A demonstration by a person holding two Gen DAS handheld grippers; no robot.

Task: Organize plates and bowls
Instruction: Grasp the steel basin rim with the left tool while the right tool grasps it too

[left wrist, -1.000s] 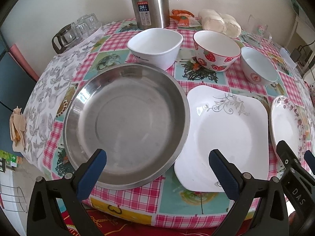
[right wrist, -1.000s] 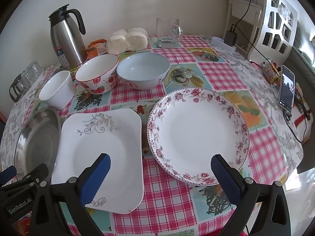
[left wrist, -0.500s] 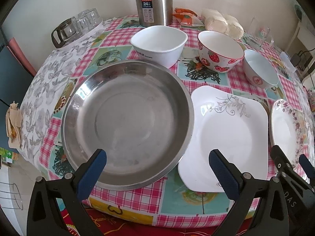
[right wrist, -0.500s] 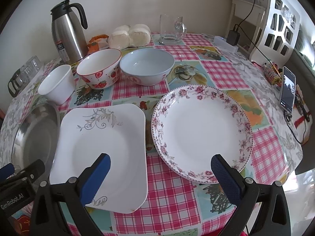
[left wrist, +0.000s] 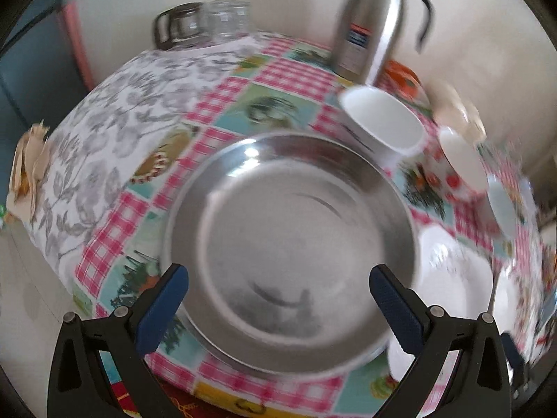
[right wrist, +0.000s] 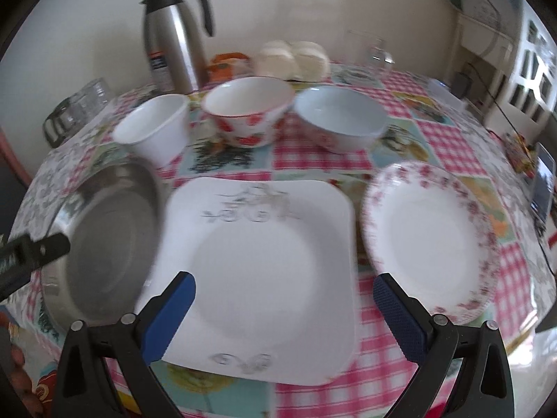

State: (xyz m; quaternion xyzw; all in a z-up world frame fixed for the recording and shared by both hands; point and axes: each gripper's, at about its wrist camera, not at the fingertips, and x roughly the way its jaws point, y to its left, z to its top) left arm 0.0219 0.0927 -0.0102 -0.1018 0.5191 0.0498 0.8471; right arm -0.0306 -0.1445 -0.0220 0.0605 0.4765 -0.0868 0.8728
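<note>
A wide steel pan (left wrist: 292,240) (right wrist: 111,240) lies at the table's near left. My left gripper (left wrist: 278,310) hangs open over its near rim. To its right lies a square white plate (right wrist: 264,268) (left wrist: 449,271), and my right gripper (right wrist: 283,313) is open above that plate's near edge. A round rose-rimmed plate (right wrist: 431,240) sits further right. Behind stand a white square bowl (right wrist: 156,129) (left wrist: 383,125), a strawberry bowl (right wrist: 249,111) (left wrist: 459,170) and a pale blue bowl (right wrist: 341,118). One left fingertip (right wrist: 45,247) shows in the right wrist view.
A steel thermos (right wrist: 174,41) (left wrist: 372,24) stands at the back, with buns (right wrist: 292,59) and an orange packet (right wrist: 226,64) beside it. Glass cups (left wrist: 202,24) sit at the back left, a glass mug (right wrist: 376,52) at the back right. A phone (right wrist: 543,181) lies at the right edge.
Both grippers have swung left, with motion blur. The left one is now centred on the steel pan, the right one on the square plate instead of between the two plates.
</note>
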